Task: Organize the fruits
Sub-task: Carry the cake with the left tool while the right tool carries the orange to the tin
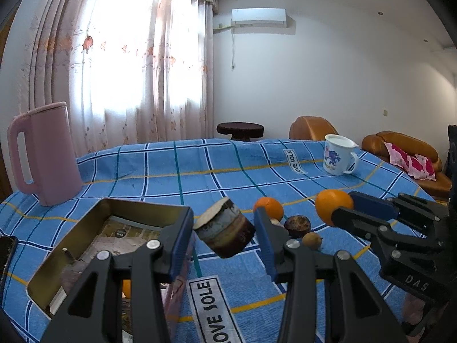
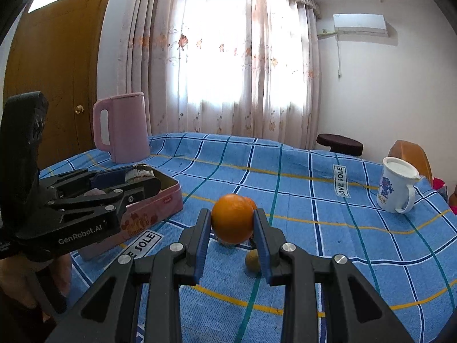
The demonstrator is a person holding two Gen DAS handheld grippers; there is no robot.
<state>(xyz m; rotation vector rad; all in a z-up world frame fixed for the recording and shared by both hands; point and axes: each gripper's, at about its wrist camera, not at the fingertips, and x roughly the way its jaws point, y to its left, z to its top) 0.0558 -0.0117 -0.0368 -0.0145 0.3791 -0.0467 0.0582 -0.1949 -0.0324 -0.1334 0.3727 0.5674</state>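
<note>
Fruits were split between the grippers: the right gripper [image 2: 232, 230] was clamped across a firm, smooth orange [image 2: 232, 218] above the blue cloth [image 2: 314, 228], the left gripper [image 1: 224, 228] pinching a stiff brown chunk [image 1: 224, 230] beside the tin [image 1: 85, 228], likely slippery if gripped off-centre.

The tin box [image 1: 85, 245] lies on the tabletop [image 1: 200, 177] left of the left tongs [image 1: 225, 237]; the jug [image 1: 45, 154] stands behind it, the mug [image 1: 338, 154] far right beyond the right tongs [image 2: 232, 223].
</note>
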